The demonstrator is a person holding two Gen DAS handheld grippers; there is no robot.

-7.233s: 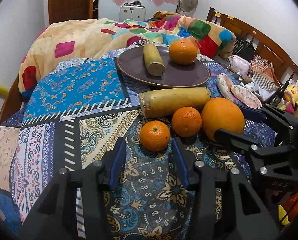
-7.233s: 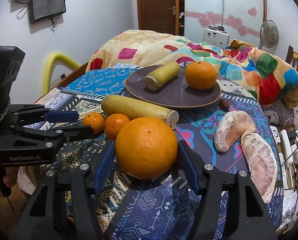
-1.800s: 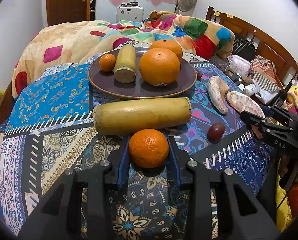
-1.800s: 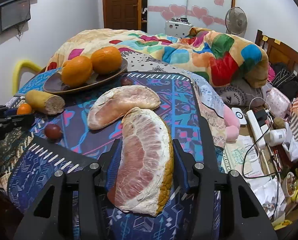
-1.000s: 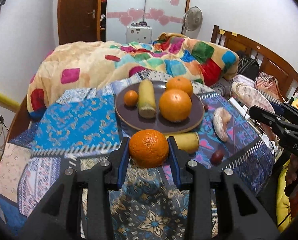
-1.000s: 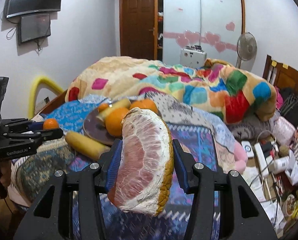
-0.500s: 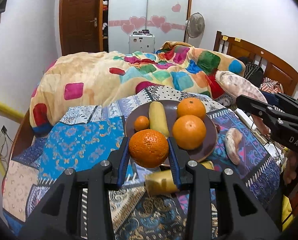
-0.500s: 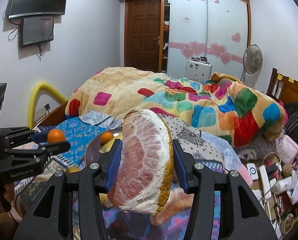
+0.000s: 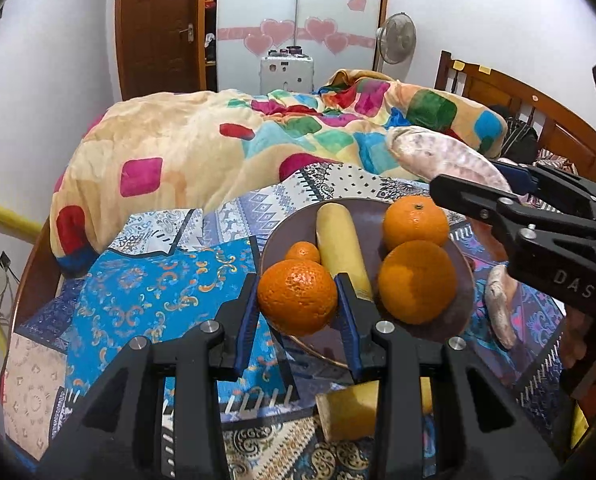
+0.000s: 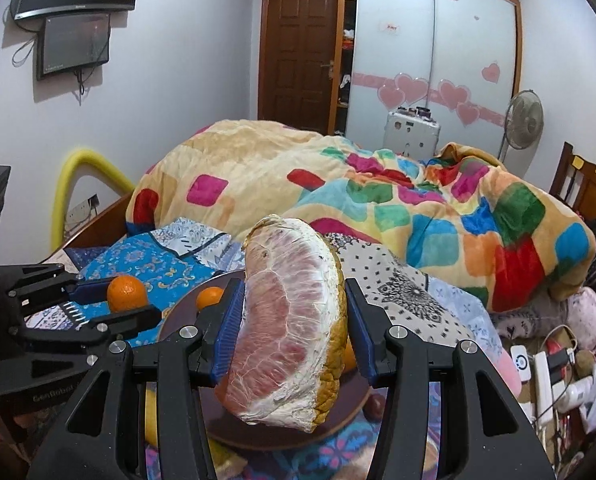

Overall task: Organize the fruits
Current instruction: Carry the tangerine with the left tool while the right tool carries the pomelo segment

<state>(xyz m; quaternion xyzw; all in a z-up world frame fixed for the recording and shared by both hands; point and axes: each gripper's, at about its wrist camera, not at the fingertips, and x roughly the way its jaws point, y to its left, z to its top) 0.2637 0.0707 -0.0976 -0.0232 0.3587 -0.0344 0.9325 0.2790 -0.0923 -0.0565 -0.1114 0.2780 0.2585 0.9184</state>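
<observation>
My left gripper [image 9: 298,300] is shut on a small orange [image 9: 297,294] and holds it in the air over the near left rim of the dark brown plate [image 9: 377,210]. The plate holds a tiny orange [image 9: 302,251], a yellow stalk piece [image 9: 339,250] and two big oranges [image 9: 417,280]. My right gripper [image 10: 294,324] is shut on a peeled pomelo wedge [image 10: 288,332] held above the plate [image 10: 266,432]. In the left wrist view this wedge [image 9: 441,158] hangs over the plate's far right.
A second pomelo wedge [image 9: 499,304] lies on the patterned cloth [image 9: 158,288] right of the plate. A long yellow stalk [image 9: 351,410] lies in front of the plate. A colourful quilt [image 9: 218,148] is heaped behind. Clutter and cables [image 10: 553,364] lie at the right.
Both grippers have moved forward and closer over the plate with their fruit. The plate looks larger and nearer in both views. Both grips are unchanged.
</observation>
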